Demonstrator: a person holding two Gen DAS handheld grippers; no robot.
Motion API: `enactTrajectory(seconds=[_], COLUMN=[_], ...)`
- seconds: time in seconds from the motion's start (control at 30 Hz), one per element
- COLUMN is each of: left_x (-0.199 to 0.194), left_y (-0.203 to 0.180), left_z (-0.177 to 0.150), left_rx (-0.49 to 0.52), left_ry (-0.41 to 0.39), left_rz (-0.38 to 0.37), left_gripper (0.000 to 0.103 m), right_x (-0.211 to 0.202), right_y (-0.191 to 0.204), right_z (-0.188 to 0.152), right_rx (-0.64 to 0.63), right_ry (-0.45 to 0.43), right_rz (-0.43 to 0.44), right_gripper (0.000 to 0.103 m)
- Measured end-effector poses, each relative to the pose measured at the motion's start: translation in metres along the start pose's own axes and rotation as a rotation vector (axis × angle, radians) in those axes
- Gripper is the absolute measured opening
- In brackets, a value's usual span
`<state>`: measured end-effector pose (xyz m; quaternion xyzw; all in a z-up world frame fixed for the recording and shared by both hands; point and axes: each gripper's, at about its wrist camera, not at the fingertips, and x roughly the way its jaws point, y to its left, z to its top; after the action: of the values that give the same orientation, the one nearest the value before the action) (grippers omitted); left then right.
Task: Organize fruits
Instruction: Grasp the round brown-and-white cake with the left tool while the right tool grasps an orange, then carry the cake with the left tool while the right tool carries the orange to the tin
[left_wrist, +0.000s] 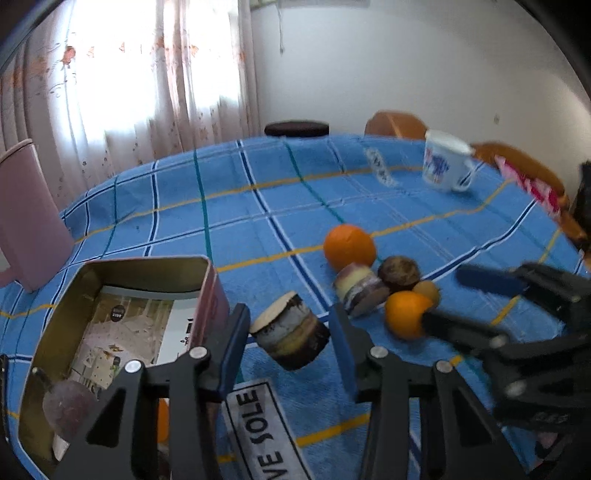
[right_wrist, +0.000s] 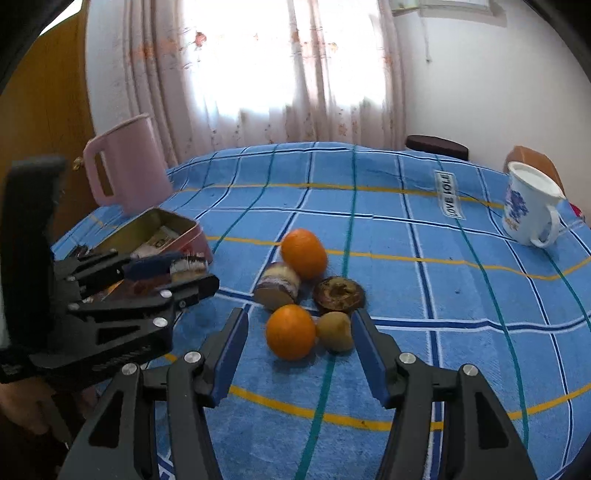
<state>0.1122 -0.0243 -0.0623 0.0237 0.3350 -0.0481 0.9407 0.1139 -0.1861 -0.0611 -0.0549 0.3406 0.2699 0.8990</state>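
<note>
An open metal tin (left_wrist: 110, 280) with a pink outer wall sits at the left; it holds a dark fruit (left_wrist: 68, 410) and a bit of orange. My left gripper (left_wrist: 290, 332) is open around a layered round piece (left_wrist: 291, 332), which appears to hang in the air between the fingers beside the tin. On the cloth lie a large orange (right_wrist: 303, 253), a small orange (right_wrist: 290, 331), a second layered piece (right_wrist: 277, 285), a dark brown fruit (right_wrist: 339, 291) and a yellowish fruit (right_wrist: 335, 331). My right gripper (right_wrist: 301, 350) is open, just in front of the small orange and yellowish fruit.
A blue checked cloth (right_wrist: 406, 258) covers the round table. A pink jug (right_wrist: 125, 166) stands at the left behind the tin. A white mug with blue print (right_wrist: 528, 206) stands at the right. Chairs and a dark stool (right_wrist: 436, 146) stand behind the table.
</note>
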Motion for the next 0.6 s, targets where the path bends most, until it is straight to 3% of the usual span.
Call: enactTrajectory(seconds=[0.1,0.27,0.33,0.4,0.6], left_x=[-0.012,-0.018,-0.019,-0.02,-0.028], left_y=[0.004,0.011,0.014,0.015,0.014], left_z=[-0.001,-0.001,-0.001,-0.002,-0.005], left_rx=[-0.03,-0.068,-0.082,-0.086,-0.086], left_ry=[-0.065,-0.104,-0.112,-0.116,-0.151], left_rz=[0.002,-0.012,-0.018,-0.025,-0.016], left_gripper=[0.046,0.046,0.046,0.046,0.046], right_x=[0.009,0.019,0.019,0.019,0.009], right_y=[0.009,0.019,0.021,0.023,0.026], right_z=[0.0,-0.002,-0.002,-0.002,-0.002], right_rx=[-0.045,-0.097,-0.114,-0.128,-0.145], right_ry=[0.048,0.101,0.104,0.101,0.055], right_rz=[-0.006,-0.041,-0.064,-0.108,-0.085], right_gripper=[0.051,0.049,0.047,0.033,0.032])
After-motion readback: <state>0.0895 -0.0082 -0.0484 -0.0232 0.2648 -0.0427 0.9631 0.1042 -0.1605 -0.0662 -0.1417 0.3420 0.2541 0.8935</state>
